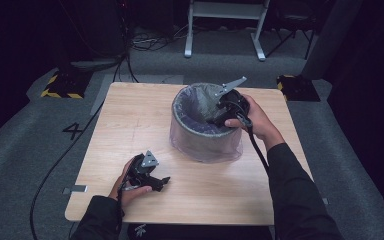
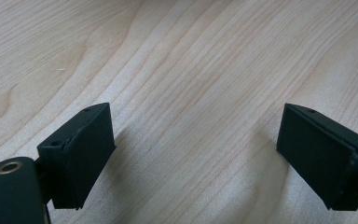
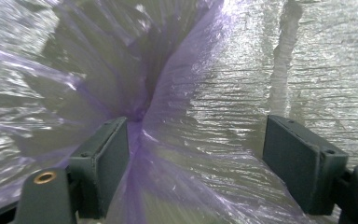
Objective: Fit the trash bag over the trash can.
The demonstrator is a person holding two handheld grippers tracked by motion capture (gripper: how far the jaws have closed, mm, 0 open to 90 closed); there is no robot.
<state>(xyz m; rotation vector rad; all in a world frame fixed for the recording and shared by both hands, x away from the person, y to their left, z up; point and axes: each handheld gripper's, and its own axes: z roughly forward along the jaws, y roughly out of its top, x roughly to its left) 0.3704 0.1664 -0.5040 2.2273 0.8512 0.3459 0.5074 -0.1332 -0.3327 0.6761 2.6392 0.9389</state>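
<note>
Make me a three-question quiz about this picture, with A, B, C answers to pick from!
1. Where is the right claw?
A. Reaching down into the bin
B. Lying flat on the table
C. Down on the floor

2. What colour is the thin bag lining the bin?
A. Bright red
B. Pale purple
C. Yellow

3. How is the left claw right now?
A. Shut on a cup
B. Shut on the bag
C. Open, with bare wood between its jaws

Answers:
1. A, because the high view shows the hand holding that claw over the bin's rim and pointing inside.
2. B, because the right gripper view shows see-through purple plastic gathered in folds.
3. C, because the left gripper view shows the two jaws far apart over the tabletop.
</note>
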